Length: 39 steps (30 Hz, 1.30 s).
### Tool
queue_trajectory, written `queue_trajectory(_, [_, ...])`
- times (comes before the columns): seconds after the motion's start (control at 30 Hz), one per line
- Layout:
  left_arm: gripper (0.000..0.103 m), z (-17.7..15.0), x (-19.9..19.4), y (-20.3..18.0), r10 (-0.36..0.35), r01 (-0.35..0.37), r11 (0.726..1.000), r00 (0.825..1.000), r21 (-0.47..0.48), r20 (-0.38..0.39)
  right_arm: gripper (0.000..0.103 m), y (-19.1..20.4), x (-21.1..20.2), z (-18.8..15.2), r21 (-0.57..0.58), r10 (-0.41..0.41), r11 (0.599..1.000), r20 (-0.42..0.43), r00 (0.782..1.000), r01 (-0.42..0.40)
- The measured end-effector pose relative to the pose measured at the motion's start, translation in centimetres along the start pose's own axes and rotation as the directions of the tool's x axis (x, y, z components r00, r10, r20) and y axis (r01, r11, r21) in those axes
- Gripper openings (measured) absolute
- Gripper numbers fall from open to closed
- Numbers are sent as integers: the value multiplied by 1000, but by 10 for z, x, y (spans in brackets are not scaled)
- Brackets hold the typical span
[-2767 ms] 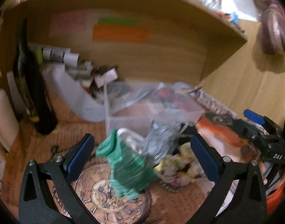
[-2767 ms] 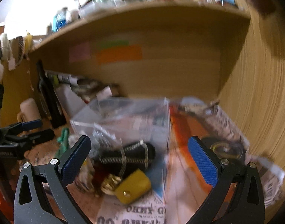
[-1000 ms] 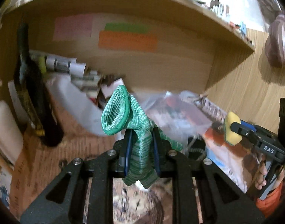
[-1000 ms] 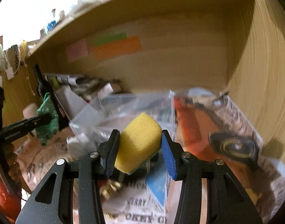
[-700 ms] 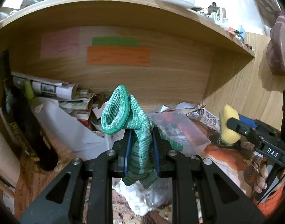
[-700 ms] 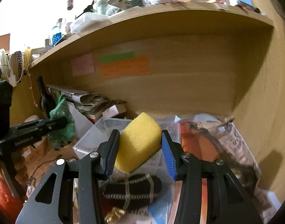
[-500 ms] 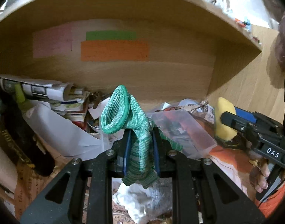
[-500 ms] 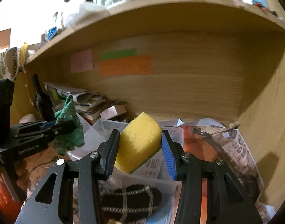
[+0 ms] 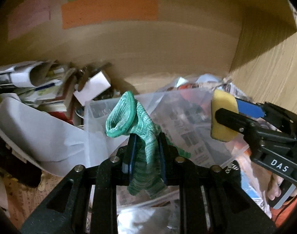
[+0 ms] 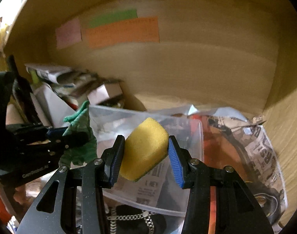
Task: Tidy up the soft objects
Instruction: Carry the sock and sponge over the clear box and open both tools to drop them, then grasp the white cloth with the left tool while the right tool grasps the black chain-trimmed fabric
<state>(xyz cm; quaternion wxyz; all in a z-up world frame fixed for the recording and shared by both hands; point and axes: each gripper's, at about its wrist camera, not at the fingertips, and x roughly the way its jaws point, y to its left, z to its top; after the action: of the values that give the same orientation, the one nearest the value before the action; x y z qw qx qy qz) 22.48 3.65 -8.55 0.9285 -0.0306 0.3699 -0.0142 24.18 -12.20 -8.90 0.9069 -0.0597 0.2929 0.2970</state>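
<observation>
Clamping a green knitted sock (image 9: 143, 128), the left gripper (image 9: 146, 154) stands nearly closed above the clear plastic bin (image 10: 197, 134). Right gripper (image 10: 146, 152), jaws pressed in, grips a yellow sponge (image 10: 145, 148) over that bin.

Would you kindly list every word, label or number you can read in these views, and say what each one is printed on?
"DAS": white letters on the right gripper body, left wrist view.
"GenRobot.AI", faint: on the left gripper body, right wrist view.
Newspaper: large print, too warped to read.
Orange note: writing blurred, unreadable.
Pink note, green note: no legible text.
</observation>
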Motion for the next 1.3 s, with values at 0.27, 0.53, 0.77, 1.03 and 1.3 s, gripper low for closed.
queue_trajectory(0.27, [20,-5,31,1,-23,22,1000,995,-9,-101,42,-5,34,-10,-7,-18,1000,-125,992,18])
queue_trajectory(0.53, [39,-4,32,-4,-27,25,999,995,-20,-93,53,1,38,-12,-25,-34,999,-136,990,31])
queue_trajectory(0.77, [54,-1,-2,2,-38,37,999,999,-28,-17,69,2,19,-5,-27,-59,998,-72,996,57])
queue_trajectory(1.03, [76,-9,-64,4,-6,7,1000,990,-5,138,83,5,-28,-1,-19,-53,998,41,998,54])
queue_trajectory(1.3, [91,-36,-93,16,21,-16,999,984,-29,178,84,12,-70,-16,-34,-36,999,125,992,41])
